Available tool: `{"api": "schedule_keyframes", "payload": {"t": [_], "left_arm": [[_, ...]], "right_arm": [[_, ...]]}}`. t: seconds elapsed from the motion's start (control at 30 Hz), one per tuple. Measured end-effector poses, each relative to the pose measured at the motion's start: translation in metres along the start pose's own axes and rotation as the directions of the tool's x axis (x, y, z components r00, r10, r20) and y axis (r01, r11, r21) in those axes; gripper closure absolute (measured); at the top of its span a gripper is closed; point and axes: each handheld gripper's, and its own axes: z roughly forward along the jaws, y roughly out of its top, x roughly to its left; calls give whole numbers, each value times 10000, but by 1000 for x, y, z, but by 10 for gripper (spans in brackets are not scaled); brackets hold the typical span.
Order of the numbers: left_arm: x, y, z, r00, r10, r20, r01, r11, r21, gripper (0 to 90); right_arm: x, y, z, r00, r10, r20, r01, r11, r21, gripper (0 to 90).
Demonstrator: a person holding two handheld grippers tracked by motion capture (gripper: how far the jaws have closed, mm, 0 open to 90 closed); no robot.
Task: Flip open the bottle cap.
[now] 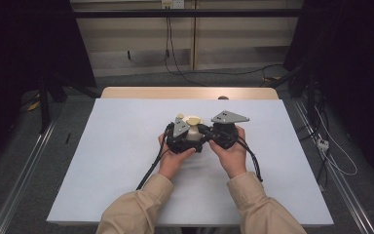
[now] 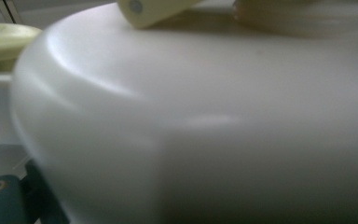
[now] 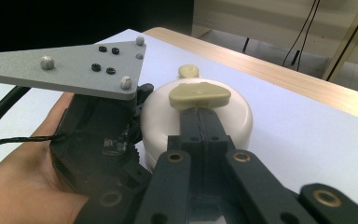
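Observation:
A round white container (image 1: 193,135) with a cream-coloured knob (image 1: 194,119) on top stands mid-table between both hands. My left gripper (image 1: 187,141) sits hard against its left side; the container wall (image 2: 205,121) looms very close in the left gripper view and hides the jaws. A cream piece (image 2: 154,9) shows at that view's top edge. My right gripper (image 3: 199,112) comes in from the container's right. Its two black jaws are pressed together, and their tips end right under the cream knob (image 3: 199,94) on the container (image 3: 168,112).
A white sheet (image 1: 126,161) covers the table, with a strip of bare wood (image 1: 190,92) at the far edge. A small dark object (image 1: 222,98) lies on that edge. Cables (image 1: 195,73) trail over the floor behind, and metal rails (image 1: 24,170) run along both sides.

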Motion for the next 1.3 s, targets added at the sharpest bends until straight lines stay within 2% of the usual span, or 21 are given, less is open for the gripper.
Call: {"api": "schedule_keyframes", "payload": {"t": [0.8, 1.3], "left_arm": [[0, 0, 0, 10000, 37, 32, -37, 10000, -11, 52], [0, 0, 0, 10000, 64, 35, -64, 10000, 0, 52]], "right_arm": [[1, 7, 5, 9998, -181, 59, 180, 9998, 45, 900], [0, 9, 5, 10000, -60, 66, 61, 10000, -56, 900]]}}
